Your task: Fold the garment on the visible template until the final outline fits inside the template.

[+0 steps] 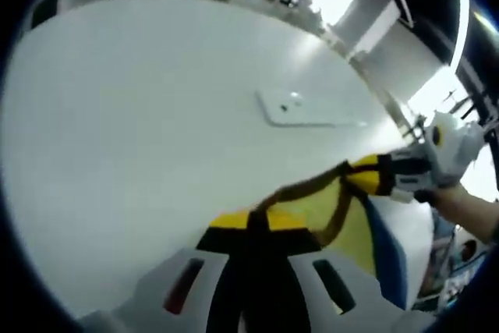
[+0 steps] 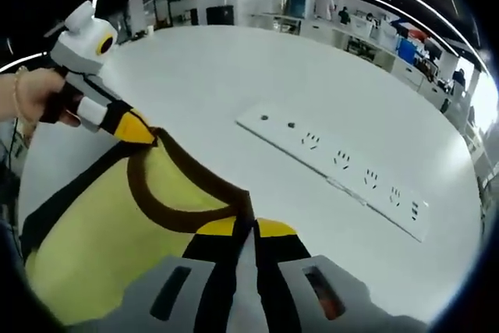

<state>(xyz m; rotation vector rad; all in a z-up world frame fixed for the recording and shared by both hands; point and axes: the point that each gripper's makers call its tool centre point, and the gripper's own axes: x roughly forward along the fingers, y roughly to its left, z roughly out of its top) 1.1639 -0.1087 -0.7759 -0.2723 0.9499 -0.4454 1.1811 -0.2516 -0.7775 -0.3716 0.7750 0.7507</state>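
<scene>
A yellow garment (image 1: 316, 210) with dark trim hangs stretched between my two grippers above the white table (image 1: 132, 122). My left gripper (image 1: 253, 241) is shut on a yellow and black edge of the cloth at the bottom of the left gripper view. At the right of that view, my right gripper (image 1: 380, 175) pinches the other end, held by a hand (image 1: 468, 204). In the right gripper view, my right gripper (image 2: 245, 241) is shut on the garment's (image 2: 93, 228) dark neckline trim. My left gripper (image 2: 131, 126) grips the far corner at upper left.
A white socket strip (image 2: 343, 165) is set flat into the table top (image 2: 234, 68), to the right of the garment; it lies beyond the cloth as the socket strip (image 1: 304, 107). Desks with clutter (image 2: 390, 33) stand past the table's far edge.
</scene>
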